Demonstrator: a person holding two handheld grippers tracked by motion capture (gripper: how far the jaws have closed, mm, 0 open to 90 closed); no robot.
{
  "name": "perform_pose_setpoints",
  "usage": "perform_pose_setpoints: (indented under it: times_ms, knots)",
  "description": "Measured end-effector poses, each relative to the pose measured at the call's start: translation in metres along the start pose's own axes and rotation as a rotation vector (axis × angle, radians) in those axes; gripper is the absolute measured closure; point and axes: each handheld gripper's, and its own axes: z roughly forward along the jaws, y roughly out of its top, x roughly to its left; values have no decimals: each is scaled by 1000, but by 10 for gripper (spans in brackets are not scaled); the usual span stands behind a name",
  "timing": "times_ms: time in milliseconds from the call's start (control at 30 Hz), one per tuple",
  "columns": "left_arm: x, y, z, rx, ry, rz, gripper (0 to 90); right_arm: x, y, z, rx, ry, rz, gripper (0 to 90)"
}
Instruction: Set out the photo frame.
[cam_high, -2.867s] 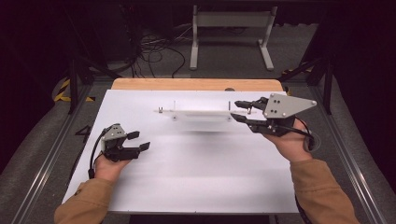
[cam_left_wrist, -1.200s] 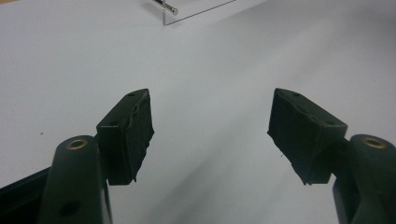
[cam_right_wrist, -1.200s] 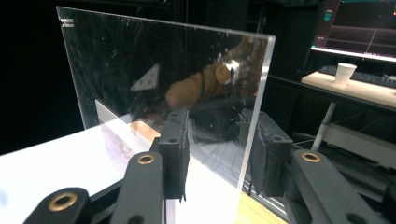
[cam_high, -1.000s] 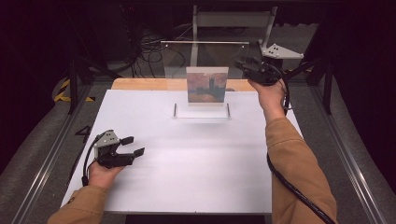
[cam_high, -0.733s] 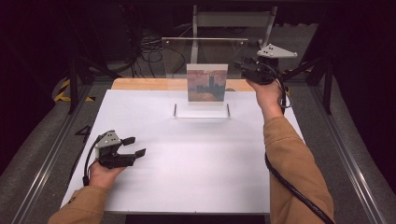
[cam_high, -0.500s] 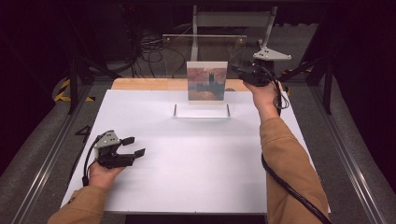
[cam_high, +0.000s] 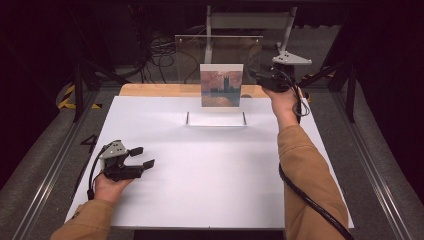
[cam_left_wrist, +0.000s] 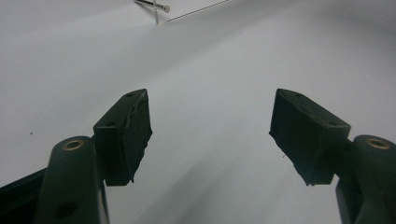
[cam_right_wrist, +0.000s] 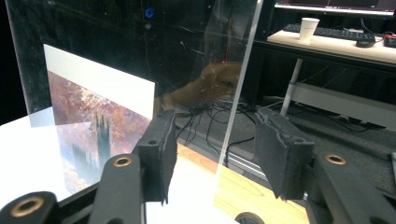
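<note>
My right claw (cam_high: 261, 76) is raised at the right edge of a clear sheet (cam_high: 218, 50), its pads on either side of that edge; whether they press it I cannot tell. A painted picture (cam_high: 221, 85) hangs inside the sheet, above a clear base (cam_high: 216, 119) lying flat on the white counter (cam_high: 210, 175). My left claw (cam_high: 142, 157) sits low on the counter, well to the left of the base and nearer me, pads spread with nothing between them.
</note>
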Motion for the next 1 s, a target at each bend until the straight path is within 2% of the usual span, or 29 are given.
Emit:
perform_pose_setpoints:
  times_ms: [233,433,500,567,600,667,733,800,933,1000]
  knots:
    - [-3,5,-2,-13,-3,7,283,0,0,-17,-28,41,32,424]
    - [-9,13,-5,-24,-24,22,263,9,9,-42,10,112,-48,368]
    - [-13,15,-5,-32,-34,14,259,12,12,-52,13,137,-72,347]
    - [-15,17,-5,-28,-43,34,257,16,15,-63,17,160,-98,308]
    - [-17,17,-5,-25,-50,28,254,17,16,-69,20,175,-104,281]
    - [-18,19,-6,-25,-49,44,248,19,15,-82,21,201,-102,217]
    - [-20,20,-7,-23,-56,50,238,19,14,-95,27,230,-82,128]
    - [-21,19,-11,-29,-52,49,227,18,10,-110,34,245,-64,75]
    - [-21,19,-18,-42,-47,27,198,15,0,-136,26,242,-38,36]
    - [-21,18,-22,-49,-44,30,179,15,-6,-149,28,239,-39,25]
